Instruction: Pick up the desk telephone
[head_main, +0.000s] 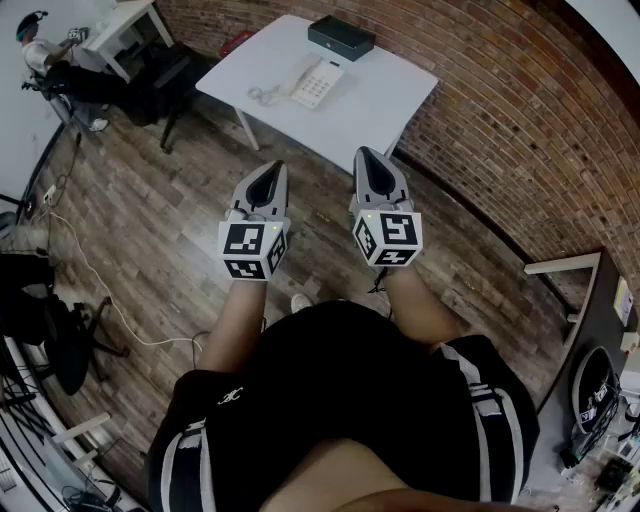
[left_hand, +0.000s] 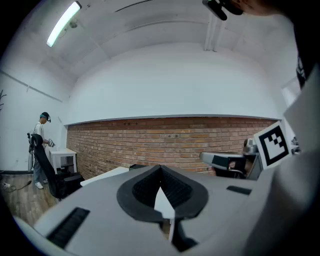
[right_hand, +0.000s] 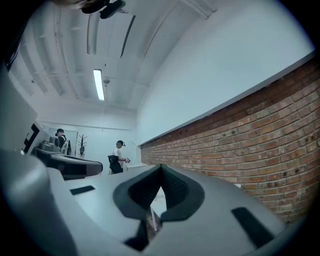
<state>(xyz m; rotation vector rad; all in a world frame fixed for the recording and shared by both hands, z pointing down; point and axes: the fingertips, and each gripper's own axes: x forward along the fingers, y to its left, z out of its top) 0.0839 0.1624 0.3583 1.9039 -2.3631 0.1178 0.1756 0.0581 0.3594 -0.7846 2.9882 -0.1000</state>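
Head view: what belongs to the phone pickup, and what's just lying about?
Job:
- telephone
- white table under it
- left tool and right tool, both shut and empty

Lying about:
- black box on the same table
- office chair
- side table

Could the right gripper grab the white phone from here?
Probably not yet: the telephone lies on the table well beyond the right gripper, whose jaws are shut. Nothing blocks the way.
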